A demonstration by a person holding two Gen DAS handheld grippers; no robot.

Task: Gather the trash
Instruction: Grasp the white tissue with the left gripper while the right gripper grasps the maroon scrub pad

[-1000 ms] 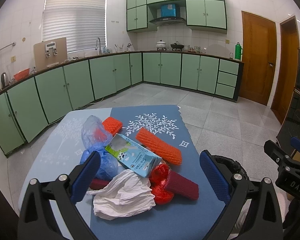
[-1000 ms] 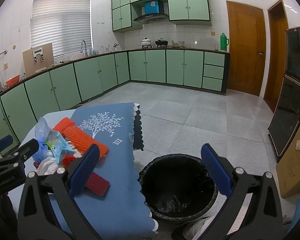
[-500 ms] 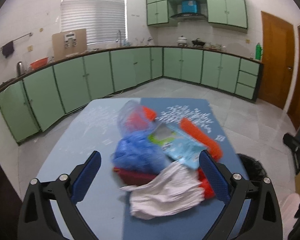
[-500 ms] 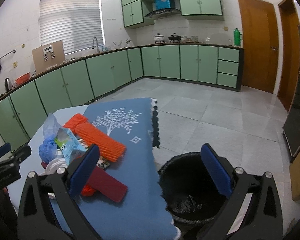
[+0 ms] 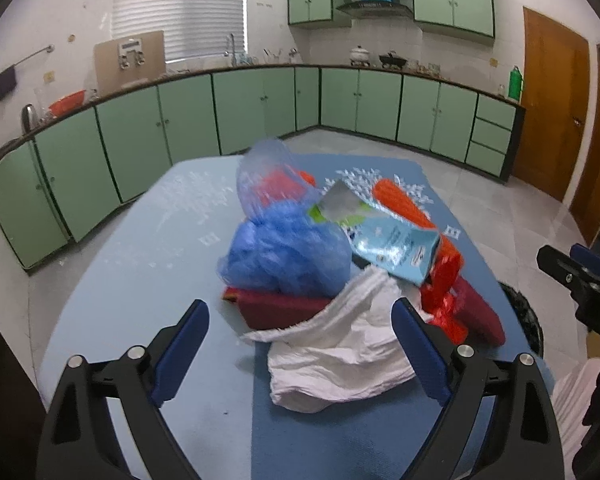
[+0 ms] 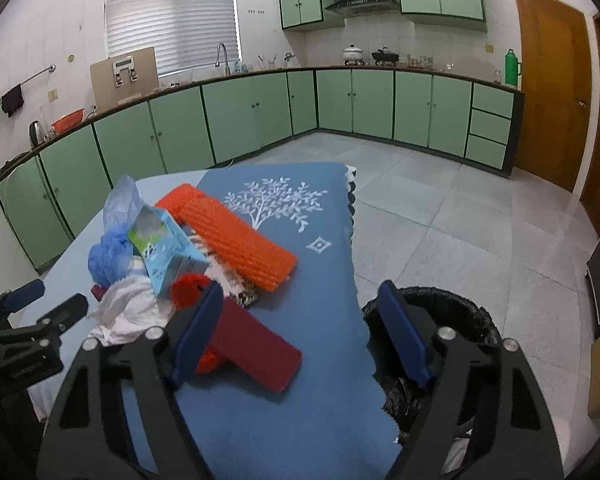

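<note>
A pile of trash lies on the blue-clothed table (image 5: pixel 152 240): a white crumpled tissue (image 5: pixel 340 356), a blue plastic bag (image 5: pixel 288 256), a light-blue milk carton (image 5: pixel 384 240), an orange ribbed roll (image 5: pixel 400 204), a dark red roll (image 5: pixel 280 308) and red wrapping (image 5: pixel 444 284). My left gripper (image 5: pixel 300 356) is open, its fingers on either side of the tissue's near edge. My right gripper (image 6: pixel 300 332) is open and empty above the table's right edge, beside a dark red roll (image 6: pixel 256 348). A black-lined trash bin (image 6: pixel 452 320) stands on the floor to the right.
Green kitchen cabinets (image 6: pixel 260 112) run along the far walls, with brown doors (image 6: pixel 552 92) at the right. Grey tiled floor (image 6: pixel 440 216) lies beyond the table. The left gripper shows in the right wrist view (image 6: pixel 24 320).
My left gripper swung left then forward, closer to the tissue. My right gripper moved left from above the bin to over the table edge.
</note>
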